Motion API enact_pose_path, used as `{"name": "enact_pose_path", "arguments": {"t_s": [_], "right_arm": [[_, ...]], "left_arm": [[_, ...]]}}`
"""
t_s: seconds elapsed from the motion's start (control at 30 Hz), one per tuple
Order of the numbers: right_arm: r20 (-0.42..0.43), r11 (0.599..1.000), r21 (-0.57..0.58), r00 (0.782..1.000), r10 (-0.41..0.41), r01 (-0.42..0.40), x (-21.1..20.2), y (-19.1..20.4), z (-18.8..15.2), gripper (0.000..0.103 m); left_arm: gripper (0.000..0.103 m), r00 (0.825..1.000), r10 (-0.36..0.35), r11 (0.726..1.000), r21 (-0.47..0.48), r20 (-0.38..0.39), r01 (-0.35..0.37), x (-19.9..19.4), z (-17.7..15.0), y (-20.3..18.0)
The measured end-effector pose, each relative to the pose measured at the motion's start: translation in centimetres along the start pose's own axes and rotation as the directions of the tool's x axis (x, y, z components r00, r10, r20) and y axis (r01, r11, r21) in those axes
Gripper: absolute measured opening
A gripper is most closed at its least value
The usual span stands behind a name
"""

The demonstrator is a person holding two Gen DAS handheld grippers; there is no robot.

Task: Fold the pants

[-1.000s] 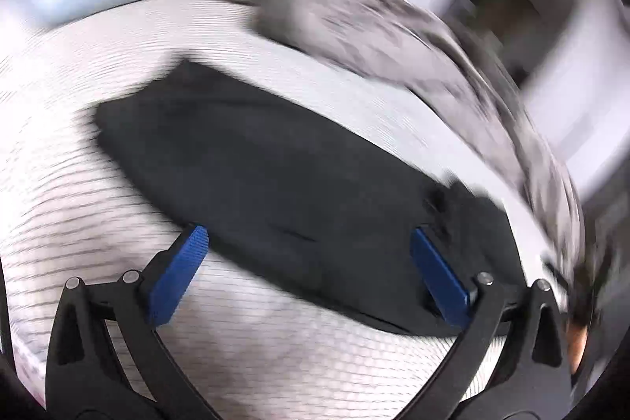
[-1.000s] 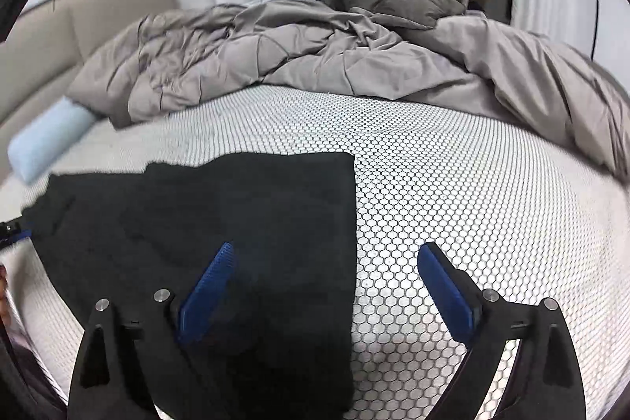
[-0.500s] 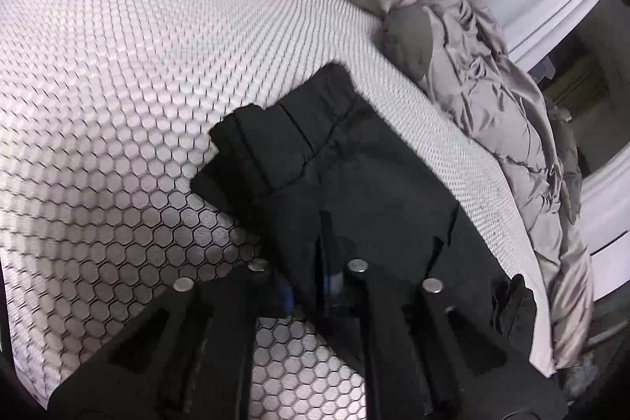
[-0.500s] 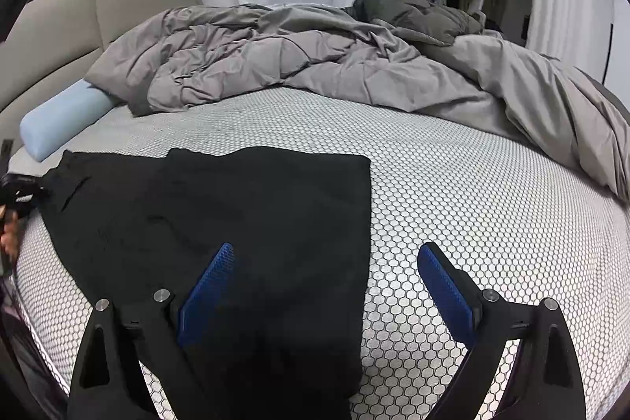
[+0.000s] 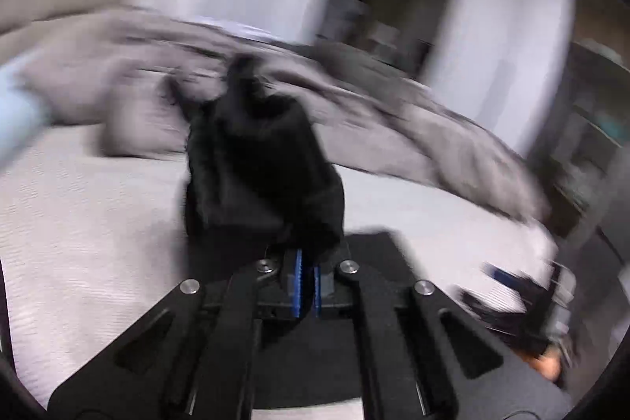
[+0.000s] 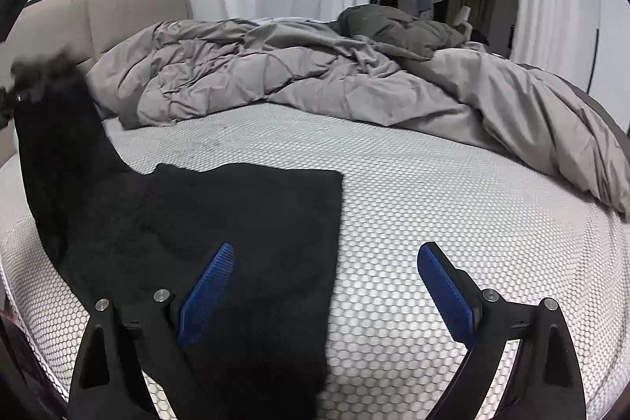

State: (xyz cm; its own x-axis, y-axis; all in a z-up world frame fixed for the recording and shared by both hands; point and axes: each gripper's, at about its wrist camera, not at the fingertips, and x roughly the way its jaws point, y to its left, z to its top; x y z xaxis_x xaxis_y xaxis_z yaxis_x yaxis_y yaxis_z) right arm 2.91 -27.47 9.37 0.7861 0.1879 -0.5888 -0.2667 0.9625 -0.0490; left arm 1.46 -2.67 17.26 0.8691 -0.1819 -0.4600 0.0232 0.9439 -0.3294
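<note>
The bed (image 6: 453, 223) fills everything ahead of both my grippers, its honeycomb cover bare in front of my right one, with the grey duvet (image 6: 315, 77) heaped along the far side. The black pants (image 6: 236, 223) lie flat just ahead of my right gripper and to its left, their straight edge running away from me between my two blue pads. One end of them is raised off the bed at the far left of that view, and that is the end I hold: my left gripper (image 5: 306, 282) is pinched tight on a bunch of the black cloth, which stands up in a lump directly in front of its fingers. My right gripper (image 6: 327, 286) hangs with its fingers spread wide, holding nothing, the left pad (image 6: 204, 290) over the fabric and the right pad (image 6: 445, 290) over bare cover.

I judge the step in hand to be carrying the lifted end across to lay it on the flat part. To do it well I should keep the pinch firm, travel high enough that the hanging cloth does not drag the lower layer, and use my right gripper to pin that layer near its edge so the fold lands square
</note>
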Motion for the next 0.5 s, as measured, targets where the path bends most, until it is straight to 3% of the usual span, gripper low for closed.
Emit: {"name": "enact_pose_path", "arguments": {"t_s": [0.07,0.1,0.13,0.2,0.27,0.33,0.37,0.43,0.5], "right_arm": [[0.0,1.0,0.027,1.0,-0.008,0.008,-0.2,-1.3,-0.1,0.096],[-0.003,0.999,0.034,1.0,-0.013,0.013,-0.3,-1.7,-0.1,0.096],[-0.008,0.999,0.043,1.0,-0.02,0.02,-0.3,-2.3,-0.2,0.096],[-0.031,0.998,0.061,0.999,-0.029,0.031,-0.1,-3.5,-0.5,0.097],[-0.091,0.995,0.075,0.994,-0.057,0.064,0.8,-4.8,-1.0,0.097],[-0.134,0.991,0.106,0.989,-0.069,0.083,1.3,-5.8,-1.5,0.097],[-0.147,0.989,0.131,0.988,-0.05,0.069,1.4,-6.3,-1.7,0.097],[-0.155,0.984,0.181,0.987,0.027,0.001,1.4,-6.7,-1.9,0.097],[-0.149,0.969,0.22,0.978,0.146,-0.111,1.3,-6.4,-2.0,0.097]], "left_arm": [[0.009,0.978,-0.182,0.983,0.013,-0.099,0.184,3.4,-1.0,-4.3],[0.023,0.94,-0.276,0.959,0.007,-0.198,0.283,5.8,-2.1,-6.4],[0.034,0.916,-0.308,0.947,0.011,-0.256,0.321,7.4,-2.7,-7.6],[0.036,0.886,-0.312,0.935,0.052,-0.343,0.35,9.2,-4.7,-9.3],[0.04,0.893,-0.301,0.93,0.106,-0.335,0.353,8.8,-5.6,-9.5],[0.07,0.923,-0.238,0.938,0.174,-0.302,0.298,8.1,-6.0,-8.9],[0.077,0.94,-0.2,0.948,0.19,-0.277,0.257,7.9,-6.0,-8.2],[0.081,0.968,-0.124,0.964,0.206,-0.217,0.169,8.1,-5.9,-5.7],[0.081,0.977,-0.072,0.976,0.186,-0.2,0.11,9.5,-6.0,-2.7]]}}
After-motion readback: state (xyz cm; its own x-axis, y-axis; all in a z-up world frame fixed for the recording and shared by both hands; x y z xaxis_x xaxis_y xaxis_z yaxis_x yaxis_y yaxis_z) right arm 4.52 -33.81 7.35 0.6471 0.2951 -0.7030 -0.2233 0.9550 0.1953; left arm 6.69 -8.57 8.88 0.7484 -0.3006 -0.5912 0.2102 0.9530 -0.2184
